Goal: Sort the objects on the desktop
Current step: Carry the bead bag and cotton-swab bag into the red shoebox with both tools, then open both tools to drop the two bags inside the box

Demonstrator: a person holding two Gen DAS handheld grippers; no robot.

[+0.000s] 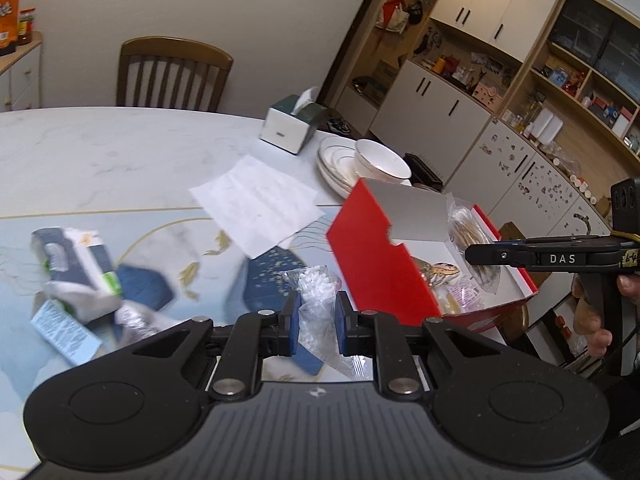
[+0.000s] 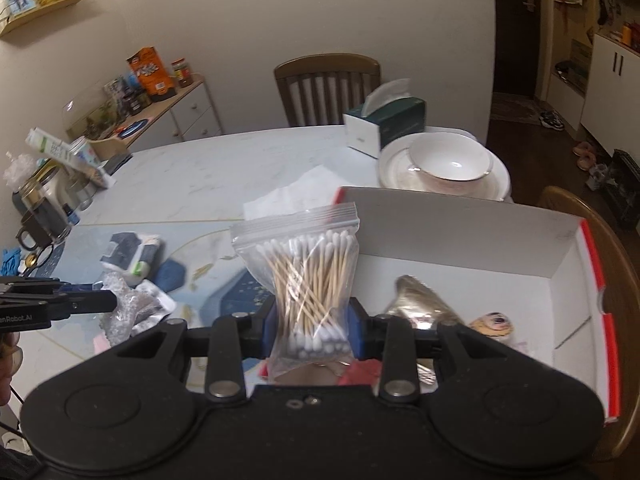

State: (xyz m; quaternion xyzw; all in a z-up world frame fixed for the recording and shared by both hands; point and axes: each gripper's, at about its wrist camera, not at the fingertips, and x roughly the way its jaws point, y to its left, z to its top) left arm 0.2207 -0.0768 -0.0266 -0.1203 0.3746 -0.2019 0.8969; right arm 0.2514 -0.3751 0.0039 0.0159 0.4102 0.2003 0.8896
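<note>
My left gripper [image 1: 318,300] is shut on a crinkled clear plastic bag [image 1: 316,308] with small white pieces inside, held above the patterned table mat. My right gripper [image 2: 312,316] is shut on a zip bag of cotton swabs [image 2: 308,272] at the near left corner of an open red box [image 2: 460,224] with a white inside. The box holds a foil packet [image 2: 420,300] and a round printed packet [image 2: 492,322]. In the left wrist view the red box [image 1: 368,256] lies to the right, with the right gripper [image 1: 476,254] over it. The left gripper [image 2: 114,302] shows at the right wrist view's left edge.
On the mat to the left lie blue-and-white packs [image 1: 76,268] and a leaflet [image 1: 64,332]. A white paper sheet [image 1: 256,204], stacked plates [image 1: 332,168] with a bowl [image 1: 380,160] and a tissue box [image 1: 288,128] sit farther back. A chair [image 1: 172,72] stands behind the table.
</note>
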